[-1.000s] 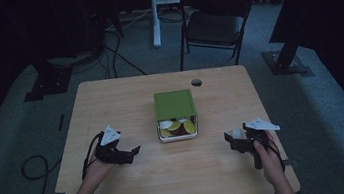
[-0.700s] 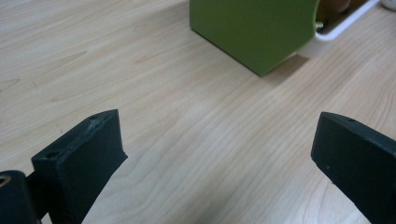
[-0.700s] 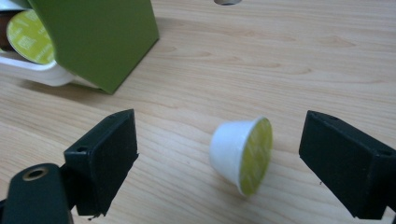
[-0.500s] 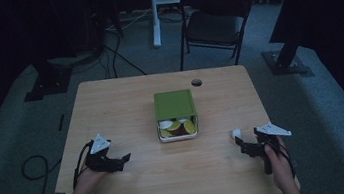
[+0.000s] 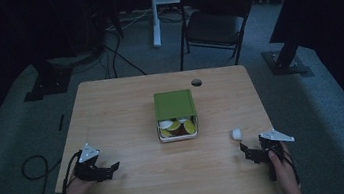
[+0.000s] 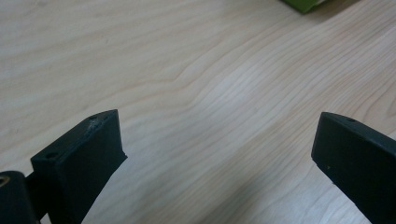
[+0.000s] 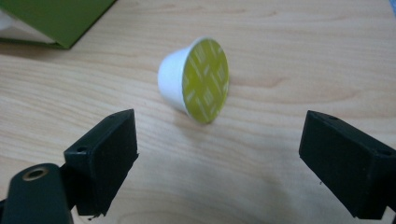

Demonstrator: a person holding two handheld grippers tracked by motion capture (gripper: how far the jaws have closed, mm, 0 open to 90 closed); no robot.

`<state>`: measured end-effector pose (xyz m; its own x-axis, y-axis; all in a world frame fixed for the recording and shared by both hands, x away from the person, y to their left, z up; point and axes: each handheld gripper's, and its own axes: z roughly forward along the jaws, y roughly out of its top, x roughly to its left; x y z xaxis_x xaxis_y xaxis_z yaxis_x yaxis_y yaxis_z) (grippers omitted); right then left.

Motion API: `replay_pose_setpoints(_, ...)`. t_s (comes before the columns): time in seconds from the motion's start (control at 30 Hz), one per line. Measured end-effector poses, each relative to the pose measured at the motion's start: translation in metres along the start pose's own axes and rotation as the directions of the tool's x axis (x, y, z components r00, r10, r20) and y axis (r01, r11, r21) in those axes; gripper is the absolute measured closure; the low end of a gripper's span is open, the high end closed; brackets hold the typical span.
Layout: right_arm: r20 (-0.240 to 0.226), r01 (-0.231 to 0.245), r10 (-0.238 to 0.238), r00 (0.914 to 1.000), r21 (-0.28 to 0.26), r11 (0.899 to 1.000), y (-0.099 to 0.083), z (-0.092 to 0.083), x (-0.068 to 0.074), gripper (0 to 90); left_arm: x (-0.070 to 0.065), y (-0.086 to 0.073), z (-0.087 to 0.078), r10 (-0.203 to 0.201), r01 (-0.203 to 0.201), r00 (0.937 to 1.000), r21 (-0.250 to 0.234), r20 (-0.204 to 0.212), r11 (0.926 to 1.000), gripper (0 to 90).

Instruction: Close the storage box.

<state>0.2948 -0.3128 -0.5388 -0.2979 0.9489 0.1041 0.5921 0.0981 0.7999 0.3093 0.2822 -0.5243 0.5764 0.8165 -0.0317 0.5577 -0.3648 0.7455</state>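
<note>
A green box [image 5: 175, 104] stands at the table's middle, its near end open on several white and yellow-green capsules [image 5: 178, 126]. One white capsule [image 5: 236, 133] with a yellow-green foil lid [image 7: 206, 80] lies on its side on the wood, right of the box. My right gripper [image 5: 251, 153] sits just behind it near the front right edge, open, jaws apart with the capsule [image 7: 194, 80] beyond them, untouched. My left gripper [image 5: 110, 169] rests open at the front left, with bare wood between its jaws [image 6: 219, 154]. A corner of the box [image 6: 306, 4] shows far off.
The wooden table [image 5: 122, 113] has a round cable hole [image 5: 196, 82] at its far edge. A folding chair [image 5: 215, 23] and stand bases sit on the carpet behind. Cables trail on the floor at the left.
Both grippers have drawn back toward the table's front edge and outward. The white capsule now lies on the table in front of my right gripper.
</note>
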Motion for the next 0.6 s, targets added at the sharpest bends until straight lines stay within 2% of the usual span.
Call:
replay_pose_setpoints(0.2,0.002,-0.005,0.005,1.0000,0.018,1.000,-0.006,0.001,0.000,11.1,0.003,-0.008,-0.004,-0.014,0.015,0.9995,0.019,-0.028,0.9997,2.1)
replay_pose_setpoints(0.4,0.009,-0.003,0.002,1.0000,0.036,0.999,-0.009,0.001,-0.002,11.1,0.005,-0.018,-0.009,-0.030,0.031,0.9991,0.030,-0.029,0.9991,2.2)
replay_pose_setpoints(0.53,0.007,-0.006,0.006,1.0000,0.051,0.999,-0.011,0.002,-0.003,11.1,0.004,-0.024,-0.012,-0.021,0.023,0.9990,0.042,-0.040,0.9989,2.2)
replay_pose_setpoints(0.6,0.020,-0.006,0.005,0.9998,0.061,0.998,-0.011,0.002,-0.004,11.1,0.004,-0.027,-0.014,-0.017,0.019,0.9987,0.049,-0.048,0.9986,2.2)
